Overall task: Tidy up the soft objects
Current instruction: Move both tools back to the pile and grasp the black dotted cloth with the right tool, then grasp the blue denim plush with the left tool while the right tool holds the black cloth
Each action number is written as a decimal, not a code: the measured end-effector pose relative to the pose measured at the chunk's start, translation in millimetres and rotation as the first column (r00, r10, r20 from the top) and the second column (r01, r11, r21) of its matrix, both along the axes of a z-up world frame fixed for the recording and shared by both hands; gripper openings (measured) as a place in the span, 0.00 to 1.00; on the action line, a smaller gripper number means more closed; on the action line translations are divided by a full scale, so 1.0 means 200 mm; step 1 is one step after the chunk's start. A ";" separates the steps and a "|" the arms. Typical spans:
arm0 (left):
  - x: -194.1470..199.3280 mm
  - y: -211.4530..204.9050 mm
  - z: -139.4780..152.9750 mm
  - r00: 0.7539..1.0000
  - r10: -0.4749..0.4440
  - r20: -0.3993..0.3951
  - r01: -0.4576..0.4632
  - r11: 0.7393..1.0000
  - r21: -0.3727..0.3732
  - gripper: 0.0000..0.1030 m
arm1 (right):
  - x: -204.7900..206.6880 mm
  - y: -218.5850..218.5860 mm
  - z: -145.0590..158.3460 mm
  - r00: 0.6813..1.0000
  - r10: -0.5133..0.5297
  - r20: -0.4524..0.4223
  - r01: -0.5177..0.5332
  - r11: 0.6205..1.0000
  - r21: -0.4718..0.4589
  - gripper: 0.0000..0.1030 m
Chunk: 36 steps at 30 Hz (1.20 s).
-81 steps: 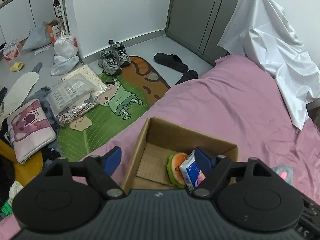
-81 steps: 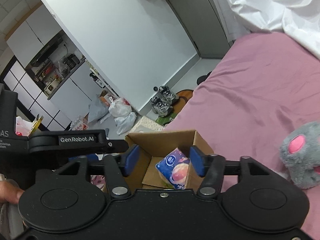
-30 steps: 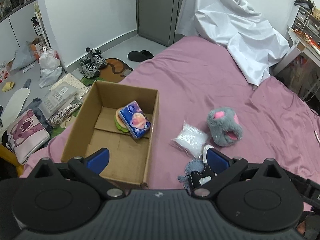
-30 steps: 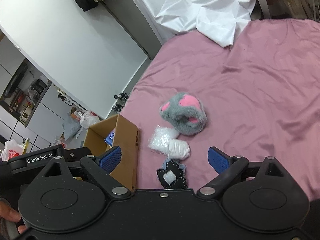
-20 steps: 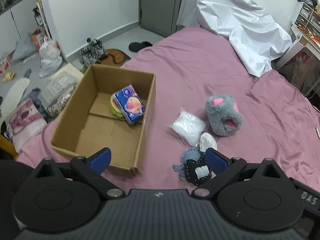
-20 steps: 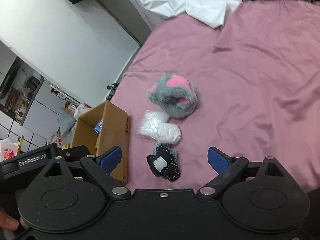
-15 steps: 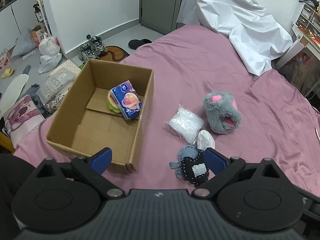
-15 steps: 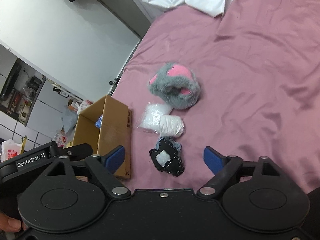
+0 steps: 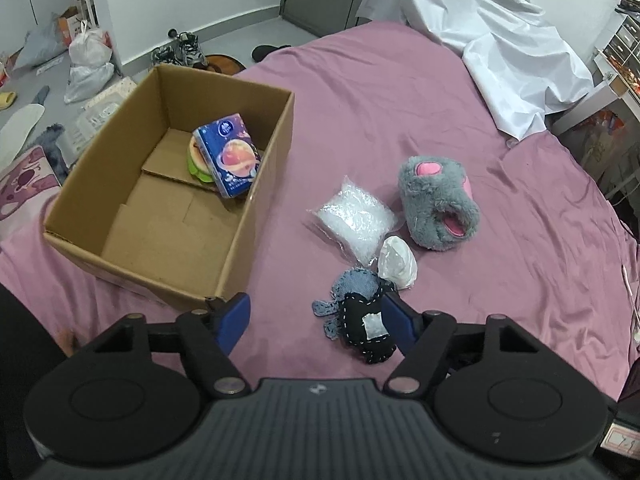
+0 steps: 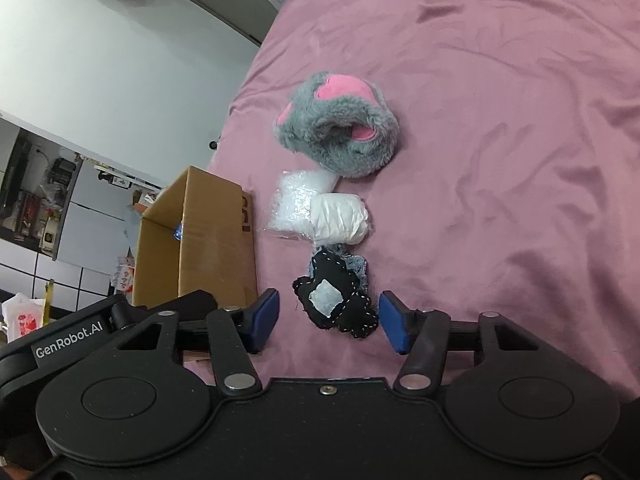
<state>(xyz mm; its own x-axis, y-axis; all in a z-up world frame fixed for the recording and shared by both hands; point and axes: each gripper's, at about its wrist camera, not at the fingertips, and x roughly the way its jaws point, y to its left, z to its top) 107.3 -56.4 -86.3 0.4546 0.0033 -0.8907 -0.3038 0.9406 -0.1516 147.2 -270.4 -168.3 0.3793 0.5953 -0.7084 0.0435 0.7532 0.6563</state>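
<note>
- The left gripper (image 9: pixel 316 318) has its jaws spread wide and they hold nothing; its right blue pad is just beside the black stitched plush (image 9: pixel 366 330), but contact cannot be told from this view.
- The right gripper (image 10: pixel 328 320) also has its jaws spread wide and empty. The black stitched plush (image 10: pixel 336 302) lies between the two blue pads and a gap shows on each side of it.
- The black stitched plush lies on the pink bed sheet (image 9: pixel 400 92), partly on top of a small blue denim plush (image 9: pixel 352 286).
- Beyond it a white soft bundle (image 10: pixel 340 218) touches a clear bag of white filling (image 10: pixel 294 200), and the gray paw slipper (image 10: pixel 338 126) with pink pads lies just behind these two.
- The cardboard box (image 9: pixel 256 216) stands open on the bed, to the left of the row of soft things, with its near corner close to the left pad of the left gripper.
- Inside the box, at the far end, a blue tissue pack (image 9: pixel 230 154) leans on a burger plush (image 9: pixel 198 162); the near part of the box floor is bare cardboard.
- To the right of the soft things the bed sheet is open and only wrinkled.
- A white sheet (image 9: pixel 500 40) covers the far corner of the bed.
</note>
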 end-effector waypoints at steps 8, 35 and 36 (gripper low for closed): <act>0.07 0.01 -0.07 0.999 0.019 -0.031 -0.021 0.999 -0.042 0.57 | 0.06 0.09 -0.08 0.999 0.031 -0.040 -0.031 0.999 -0.007 0.46; 0.19 -0.06 -0.31 0.993 0.072 -0.093 -0.080 0.993 -0.084 0.50 | 0.08 -0.08 -0.12 0.988 -0.147 -0.053 0.148 0.989 0.001 0.00; 0.19 -0.06 -0.31 0.993 0.074 -0.094 -0.082 0.993 -0.083 0.50 | 0.08 -0.08 -0.12 0.987 -0.153 -0.054 0.153 0.988 0.004 0.00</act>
<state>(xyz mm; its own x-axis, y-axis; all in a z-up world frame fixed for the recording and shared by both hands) 145.9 -67.8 -148.2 0.3733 -0.0435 -0.9267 -0.3924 0.8977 -0.2002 163.3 -286.2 -192.7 0.4284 0.5392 -0.7251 0.1927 0.7294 0.6563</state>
